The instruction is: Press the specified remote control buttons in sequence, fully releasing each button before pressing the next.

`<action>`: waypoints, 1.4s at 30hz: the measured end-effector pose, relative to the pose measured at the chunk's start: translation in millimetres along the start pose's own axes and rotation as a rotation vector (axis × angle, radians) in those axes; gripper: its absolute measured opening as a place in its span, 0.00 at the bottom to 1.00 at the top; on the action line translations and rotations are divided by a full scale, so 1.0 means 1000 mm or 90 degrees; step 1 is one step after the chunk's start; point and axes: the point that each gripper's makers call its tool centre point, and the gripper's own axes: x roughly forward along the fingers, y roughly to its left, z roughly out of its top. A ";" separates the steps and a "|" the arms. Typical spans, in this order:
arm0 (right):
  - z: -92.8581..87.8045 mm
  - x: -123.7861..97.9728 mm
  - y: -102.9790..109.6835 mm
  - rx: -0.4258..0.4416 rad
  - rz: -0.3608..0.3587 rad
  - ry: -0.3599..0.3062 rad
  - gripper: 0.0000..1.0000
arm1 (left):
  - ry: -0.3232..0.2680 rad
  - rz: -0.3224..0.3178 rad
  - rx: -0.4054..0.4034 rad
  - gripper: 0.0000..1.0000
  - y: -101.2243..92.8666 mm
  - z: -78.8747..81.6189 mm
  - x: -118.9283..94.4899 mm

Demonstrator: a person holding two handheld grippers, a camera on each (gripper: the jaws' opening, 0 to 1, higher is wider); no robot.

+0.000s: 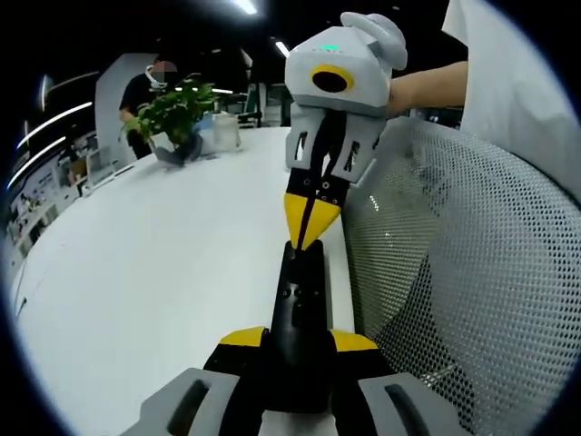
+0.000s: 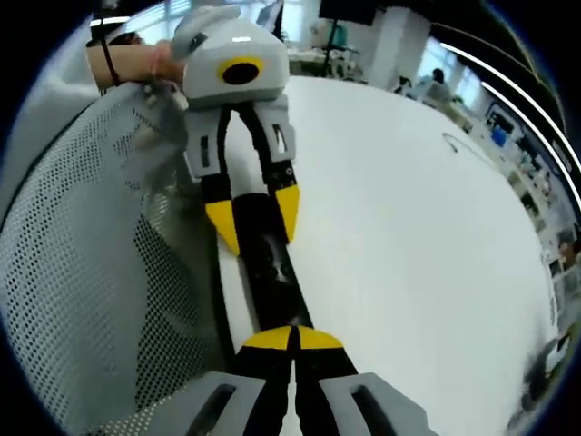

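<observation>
We saw a long black remote [image 1: 300, 313] lying at the edge of a white table [image 1: 154, 272], beside the mesh back of a chair [image 1: 472, 272]. In the left gripper view, the left gripper [image 1: 298, 343] held the near end of the remote between its yellow-tipped jaws, one on each side of the body. Across from it, the right gripper [image 1: 309, 225] came in from the top of that view with its yellow tips drawn together to a point, and the point touched the far end of the remote's face. A hand [image 1: 427, 86] gripped the right gripper's grey housing. In the right gripper view, the right gripper [image 2: 290, 338] showed its two yellow tips closed against each other over the remote [image 2: 272, 272], and the left gripper [image 2: 254, 218] clasped the remote's other end between parted tips. We could not tell which button lay under the tips. A potted plant [image 1: 177, 113] stood well apart at the far side of the table, near a white container [image 1: 225, 130], and a person [image 1: 145, 91] stood behind the plant.
</observation>
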 end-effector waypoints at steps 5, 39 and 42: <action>0.007 -0.002 0.004 0.013 0.017 -0.011 0.00 | 0.000 0.001 0.001 0.25 0.000 0.000 0.000; 0.015 0.006 0.007 -0.070 0.031 0.013 0.06 | 0.003 0.000 0.006 0.25 0.000 0.000 -0.001; 0.014 0.011 0.011 -0.088 0.045 0.029 0.08 | 0.003 0.000 0.005 0.25 0.000 0.000 -0.001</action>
